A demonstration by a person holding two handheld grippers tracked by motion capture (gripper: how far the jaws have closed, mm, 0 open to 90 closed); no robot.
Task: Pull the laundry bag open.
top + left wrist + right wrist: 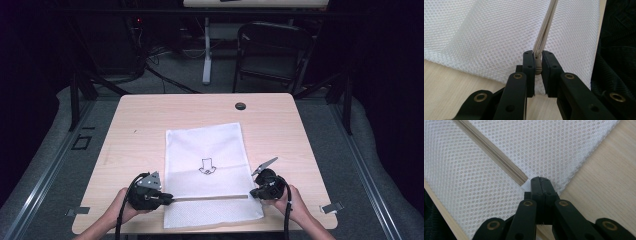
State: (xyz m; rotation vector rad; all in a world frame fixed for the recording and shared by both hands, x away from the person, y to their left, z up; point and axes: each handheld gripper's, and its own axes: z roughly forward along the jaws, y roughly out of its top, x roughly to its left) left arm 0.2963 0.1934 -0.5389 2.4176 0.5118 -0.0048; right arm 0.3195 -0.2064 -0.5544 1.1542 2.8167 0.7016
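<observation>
High view: a white mesh bag (210, 170) lies flat on the wooden table (145, 115), a beige zipper (210, 197) running across its near end. The left gripper (169, 199) meets the zipper's left end; the right gripper (253, 192) meets its right end. Left gripper view: the jaws clamp the zipper pull (538, 63), a narrow gap remaining between them. Right gripper view: the jaws stand fully closed, pinching the mesh at the zipper's end (525, 182).
</observation>
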